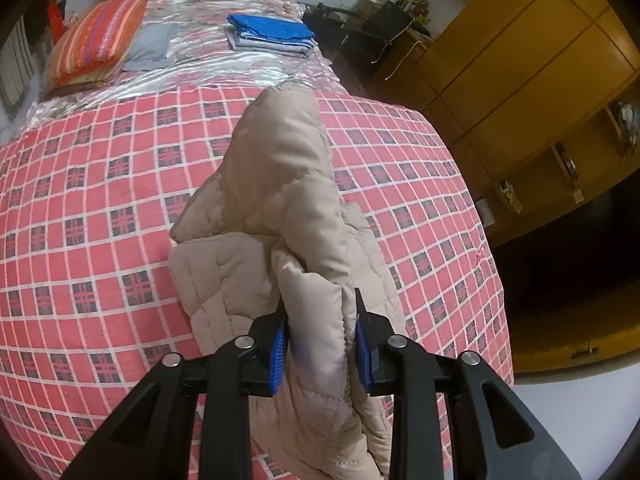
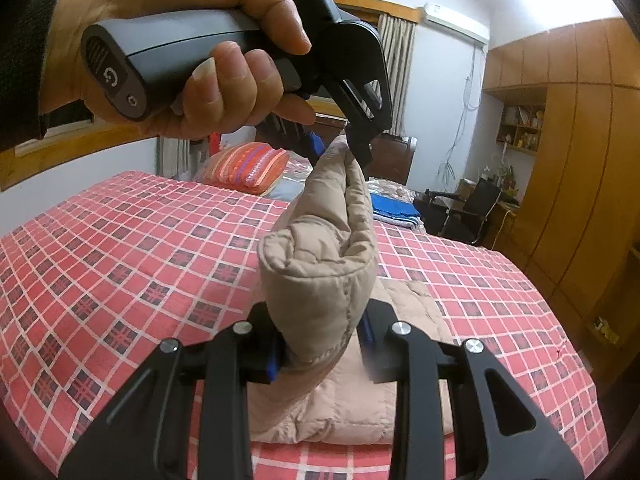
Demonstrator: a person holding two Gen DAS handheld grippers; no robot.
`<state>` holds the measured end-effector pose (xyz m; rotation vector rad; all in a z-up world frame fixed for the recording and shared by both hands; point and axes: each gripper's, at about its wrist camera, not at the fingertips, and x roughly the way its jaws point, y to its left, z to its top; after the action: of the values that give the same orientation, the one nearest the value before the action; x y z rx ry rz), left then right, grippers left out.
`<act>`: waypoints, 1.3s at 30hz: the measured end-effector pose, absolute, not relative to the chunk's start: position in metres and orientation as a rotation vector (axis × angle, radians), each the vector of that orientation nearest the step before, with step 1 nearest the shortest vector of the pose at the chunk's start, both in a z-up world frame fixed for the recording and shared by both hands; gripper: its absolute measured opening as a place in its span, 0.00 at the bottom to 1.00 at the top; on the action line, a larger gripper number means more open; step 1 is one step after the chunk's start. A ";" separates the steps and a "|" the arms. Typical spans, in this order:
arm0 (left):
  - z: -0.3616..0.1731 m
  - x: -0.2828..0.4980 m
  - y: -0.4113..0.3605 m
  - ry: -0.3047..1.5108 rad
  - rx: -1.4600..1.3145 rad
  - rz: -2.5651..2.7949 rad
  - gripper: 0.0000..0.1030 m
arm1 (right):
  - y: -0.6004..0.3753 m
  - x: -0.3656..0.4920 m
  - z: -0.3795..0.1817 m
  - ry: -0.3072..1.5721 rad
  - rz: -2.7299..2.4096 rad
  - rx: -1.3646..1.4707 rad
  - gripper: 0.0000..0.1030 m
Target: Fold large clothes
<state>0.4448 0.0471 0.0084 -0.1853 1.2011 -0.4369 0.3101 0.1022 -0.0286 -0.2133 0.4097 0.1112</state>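
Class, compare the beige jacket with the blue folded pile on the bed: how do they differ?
The jacket is beige, quilted and puffy; the pile is blue and flat. The jacket is lifted, bunched and clamped by the left gripper and right gripper; the pile lies neatly folded, untouched. Both are over the same bed.

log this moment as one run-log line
step: fold lift | left gripper: shut on beige jacket | right gripper: shut on beige jacket | bed: part resting
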 end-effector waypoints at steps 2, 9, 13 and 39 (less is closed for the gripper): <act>0.007 0.446 0.037 1.206 -0.172 -0.435 0.28 | 0.094 0.310 -0.030 0.412 0.107 -0.203 0.29; -0.006 0.455 -0.002 1.227 -0.137 -0.443 0.28 | 0.067 0.313 -0.038 0.427 0.089 -0.185 0.29; -0.019 0.461 -0.019 1.243 -0.123 -0.446 0.28 | 0.050 0.318 -0.046 0.451 0.092 -0.147 0.29; -0.110 0.482 -0.100 1.236 -0.146 -0.452 0.37 | -0.074 0.349 -0.121 0.628 0.177 0.330 0.29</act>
<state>0.4817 -0.0998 -0.1100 -0.1460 1.2358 -0.4520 0.3494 -0.0738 -0.1213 0.3299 0.6284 0.1773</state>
